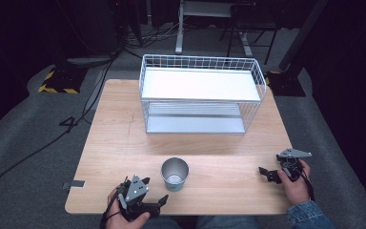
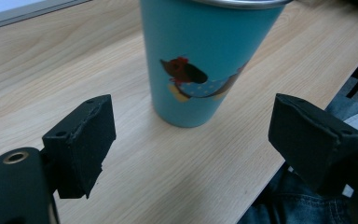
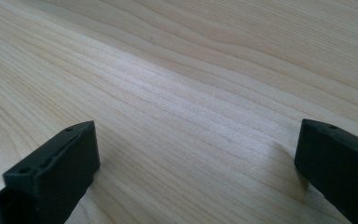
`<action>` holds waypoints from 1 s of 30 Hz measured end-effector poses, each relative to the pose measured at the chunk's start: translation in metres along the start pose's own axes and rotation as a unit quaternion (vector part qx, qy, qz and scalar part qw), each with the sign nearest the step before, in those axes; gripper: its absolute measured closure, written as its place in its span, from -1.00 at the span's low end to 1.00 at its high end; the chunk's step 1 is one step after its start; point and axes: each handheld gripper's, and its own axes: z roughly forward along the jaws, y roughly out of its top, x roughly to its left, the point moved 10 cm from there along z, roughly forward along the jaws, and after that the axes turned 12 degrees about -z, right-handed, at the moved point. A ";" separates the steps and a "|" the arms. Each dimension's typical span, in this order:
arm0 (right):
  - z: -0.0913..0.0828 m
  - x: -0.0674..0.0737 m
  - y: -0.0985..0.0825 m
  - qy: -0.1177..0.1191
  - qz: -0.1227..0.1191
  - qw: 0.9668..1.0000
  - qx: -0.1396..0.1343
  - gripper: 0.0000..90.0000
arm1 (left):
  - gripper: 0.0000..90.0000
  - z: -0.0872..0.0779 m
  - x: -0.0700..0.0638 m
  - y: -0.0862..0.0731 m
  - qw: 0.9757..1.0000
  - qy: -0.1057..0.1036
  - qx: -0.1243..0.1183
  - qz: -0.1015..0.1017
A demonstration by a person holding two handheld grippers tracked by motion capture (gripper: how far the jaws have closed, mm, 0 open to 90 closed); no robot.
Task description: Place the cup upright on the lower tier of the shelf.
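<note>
A teal cup [image 1: 175, 174] with a metal rim stands upright near the front edge of the wooden bench [image 1: 114, 138], in front of a white wire rack [image 1: 200, 93]. The left gripper [image 1: 155, 202] sits just beside the cup at its near left; in the left gripper view its fingers [image 2: 81, 142] stand wide apart with the cup [image 2: 200, 60] ahead of them, untouched. The right gripper [image 1: 268, 174] rests well apart at the bench's right edge, its fingers [image 3: 56, 170] spread over bare wood, holding nothing.
</note>
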 end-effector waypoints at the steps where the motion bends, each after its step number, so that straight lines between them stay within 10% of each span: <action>1: 0.000 0.000 0.000 0.000 0.000 1.000 0.000 -1.00 | -0.66 0.002 -0.001 0.000 1.000 -0.002 -0.001 0.000; 13: 0.000 0.000 0.000 0.000 0.000 1.000 0.000 -1.00 | -0.66 0.028 -0.003 0.001 0.999 -0.005 -0.039 -0.027; 30: 0.000 0.000 0.000 0.000 0.000 1.000 0.000 -1.00 | -0.65 0.056 -0.005 0.005 0.999 0.007 -0.029 -0.013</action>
